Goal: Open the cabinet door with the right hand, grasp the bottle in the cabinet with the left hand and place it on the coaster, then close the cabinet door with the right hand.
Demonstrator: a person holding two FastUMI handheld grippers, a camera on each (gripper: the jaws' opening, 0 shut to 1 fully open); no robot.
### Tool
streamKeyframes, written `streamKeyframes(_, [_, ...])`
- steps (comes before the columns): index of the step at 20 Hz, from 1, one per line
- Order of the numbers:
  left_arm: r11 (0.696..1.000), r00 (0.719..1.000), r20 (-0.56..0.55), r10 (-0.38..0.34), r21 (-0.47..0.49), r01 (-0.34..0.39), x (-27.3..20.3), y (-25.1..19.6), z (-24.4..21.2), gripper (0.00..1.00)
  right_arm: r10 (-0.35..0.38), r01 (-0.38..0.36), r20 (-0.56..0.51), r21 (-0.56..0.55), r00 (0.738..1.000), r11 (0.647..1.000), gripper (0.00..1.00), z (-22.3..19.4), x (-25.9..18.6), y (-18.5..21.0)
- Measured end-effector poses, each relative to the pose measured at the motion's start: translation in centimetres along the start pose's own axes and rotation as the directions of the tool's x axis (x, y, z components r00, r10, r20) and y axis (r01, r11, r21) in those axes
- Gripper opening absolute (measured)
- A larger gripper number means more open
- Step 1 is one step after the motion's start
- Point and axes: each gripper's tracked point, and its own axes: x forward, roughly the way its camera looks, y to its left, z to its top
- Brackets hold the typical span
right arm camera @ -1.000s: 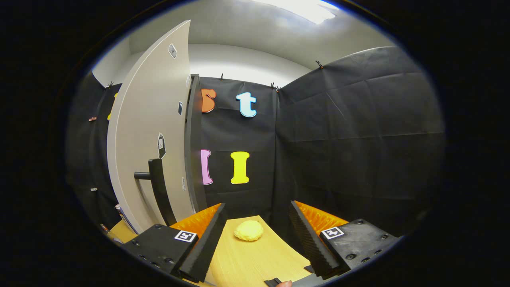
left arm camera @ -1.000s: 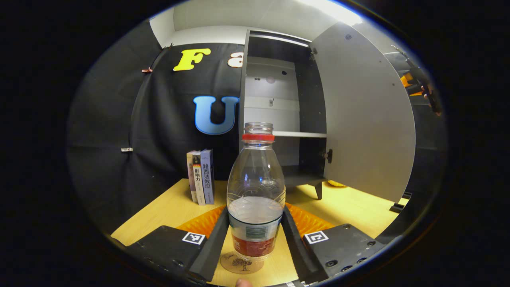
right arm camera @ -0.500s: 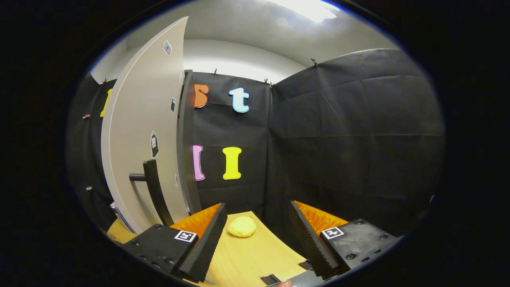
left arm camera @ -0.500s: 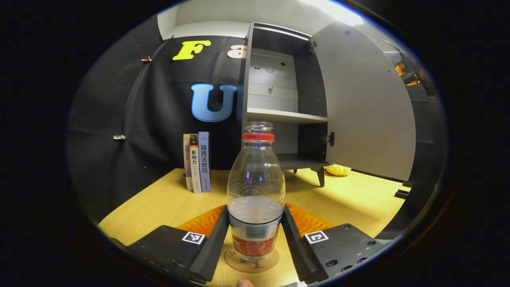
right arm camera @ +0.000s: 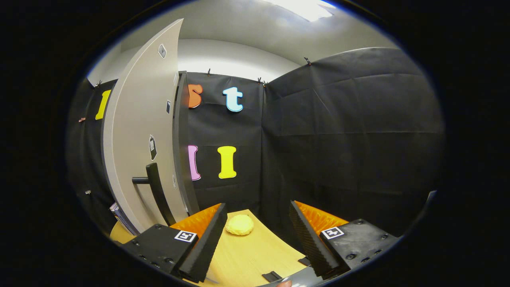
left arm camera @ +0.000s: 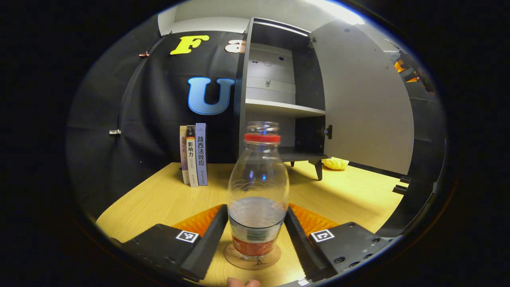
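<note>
Clear glossy plastic bottle (left arm camera: 258, 187); matt wood-grain table (left arm camera: 159, 199); coaster (left arm camera: 252, 258) possibly cork; smooth matt cabinet door (right arm camera: 139, 131); paper-covered books (left arm camera: 194, 154).

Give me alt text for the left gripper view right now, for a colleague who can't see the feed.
The left gripper is shut on an uncapped clear bottle standing upright on a round coaster on the wooden table. Behind it stands the cabinet with its door swung open, three upright books to its left.
</note>
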Motion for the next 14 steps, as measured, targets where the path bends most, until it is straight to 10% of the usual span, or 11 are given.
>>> streamKeyframes(14, [0.997,0.996,0.06,0.073,0.003,-0.073,-3.7,-0.9,10.0,0.95,0.029,-0.029,0.012,-0.004,0.999,1.0,0.98,-0.1,0.5,-0.4])
